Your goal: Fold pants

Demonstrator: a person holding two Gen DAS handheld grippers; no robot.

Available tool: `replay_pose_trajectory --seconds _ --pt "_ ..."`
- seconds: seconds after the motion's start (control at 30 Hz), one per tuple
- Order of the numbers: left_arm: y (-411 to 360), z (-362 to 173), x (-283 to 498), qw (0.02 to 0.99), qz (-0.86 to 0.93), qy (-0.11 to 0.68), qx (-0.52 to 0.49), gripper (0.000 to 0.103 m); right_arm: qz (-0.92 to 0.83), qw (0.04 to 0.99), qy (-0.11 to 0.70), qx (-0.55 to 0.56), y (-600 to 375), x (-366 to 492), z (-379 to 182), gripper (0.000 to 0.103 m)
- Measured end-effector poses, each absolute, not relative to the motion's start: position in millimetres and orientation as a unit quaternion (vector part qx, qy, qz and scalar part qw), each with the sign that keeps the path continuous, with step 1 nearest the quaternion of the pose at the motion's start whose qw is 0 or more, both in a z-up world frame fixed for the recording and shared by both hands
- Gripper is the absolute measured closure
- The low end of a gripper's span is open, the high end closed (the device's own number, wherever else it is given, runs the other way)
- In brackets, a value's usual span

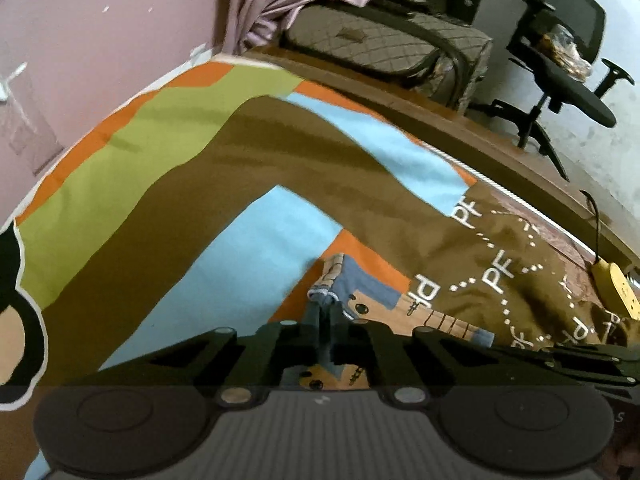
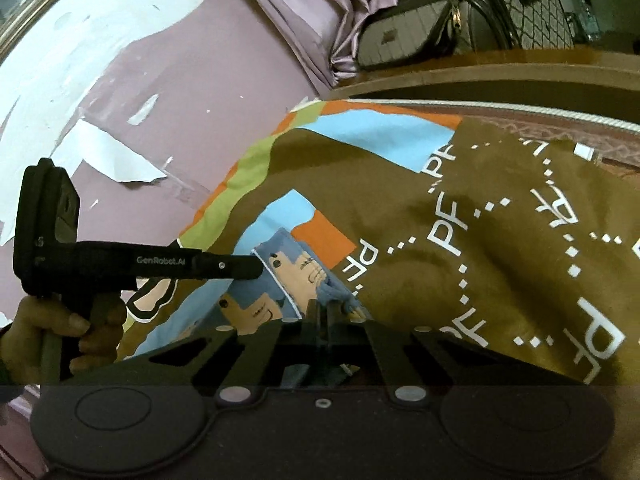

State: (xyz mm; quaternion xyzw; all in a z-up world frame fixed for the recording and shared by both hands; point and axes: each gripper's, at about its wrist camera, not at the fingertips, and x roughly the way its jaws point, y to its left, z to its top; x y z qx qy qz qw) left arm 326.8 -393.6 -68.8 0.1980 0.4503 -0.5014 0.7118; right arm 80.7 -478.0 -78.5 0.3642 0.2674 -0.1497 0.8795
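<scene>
Pants [image 1: 356, 304] apparently pinched in left gripper [image 1: 325, 312].

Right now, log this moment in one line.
left gripper: shut on pants | right gripper: shut on pants | bedsheet: underneath

**"PF" on the sheet, "GenRobot.AI" on the gripper**

White letters "PF" run again and again across the brown part of the bedsheet [image 2: 500, 240], strung together by white dotted lines, some upright, some turned or upside down. The left wrist view catches the same "PF" marks on the right. Over on the left of the right wrist view, the left gripper [image 2: 256, 268] carries "GenRobot.AI" in pale print along its black body.
</scene>
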Motion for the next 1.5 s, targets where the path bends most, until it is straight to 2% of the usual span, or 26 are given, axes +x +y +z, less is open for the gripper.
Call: replay_pose_trajectory --seconds 0.17,0.3,0.37,0.4,0.43,0.47,0.5,0.57,0.73,0.87,0.93,1.07,1.13,1.23,1.33,1.5 --pt "-400 -62 309 0.703 -0.520 0.427 0.231 0.099 -0.161 0.882 0.273 0.349 -474 65 -70 0.102" --pt "-408 -76 299 0.708 -0.505 0.417 0.265 0.093 -0.181 0.873 0.321 0.320 -470 74 -79 0.101" --pt "-403 -76 295 0.716 -0.505 0.404 0.264 0.089 -0.189 0.872 0.328 0.310 -468 76 -80 0.092" --pt "-398 -74 294 0.722 -0.505 0.394 0.261 0.077 -0.193 0.876 0.322 0.304 -467 76 -77 0.085" --pt "-391 -69 292 0.732 -0.501 0.383 0.257 0.057 -0.195 0.881 0.313 0.297 -466 75 -75 0.080" --pt "-382 -64 291 0.744 -0.494 0.370 0.254 0.050 -0.197 0.886 0.308 0.286 -464 76 -73 0.077" --pt "-371 -58 289 0.758 -0.488 0.354 0.249 0.048 -0.197 0.890 0.305 0.276 -462 78 -71 0.075" --pt "-341 -47 285 0.777 -0.477 0.335 0.236 0.048 -0.187 0.898 0.298 0.263 -458 81 -69 0.075" --pt "-251 -40 274 0.807 -0.433 0.356 0.185 0.048 -0.122 0.920 0.296 0.225 -439 95 -62 0.060" --pt "-181 -56 262 0.814 -0.383 0.392 0.192 0.048 -0.066 0.922 0.332 0.186 -413 109 -67 0.056" --pt "-151 -64 258 0.816 -0.358 0.407 0.201 0.048 -0.058 0.920 0.352 0.160 -400 115 -72 0.048" --pt "-101 -76 253 0.816 -0.323 0.435 0.203 0.045 -0.067 0.916 0.384 0.093 -379 121 -79 0.044" --pt "-82 -69 252 0.819 -0.321 0.437 0.190 0.043 -0.075 0.916 0.387 0.078 -375 121 -74 0.035" --pt "-63 -47 257 0.832 -0.324 0.409 0.186 0.040 -0.048 0.925 0.373 0.058 -371 126 -58 0.030" --pt "-52 -25 281 0.855 -0.299 0.378 0.193 0.040 0.052 0.931 0.358 0.049 -360 157 -39 0.021" --pt "-44 -11 348 0.870 -0.255 0.384 0.177 0.043 0.262 0.901 0.344 0.024 -315 238 -26 0.022"
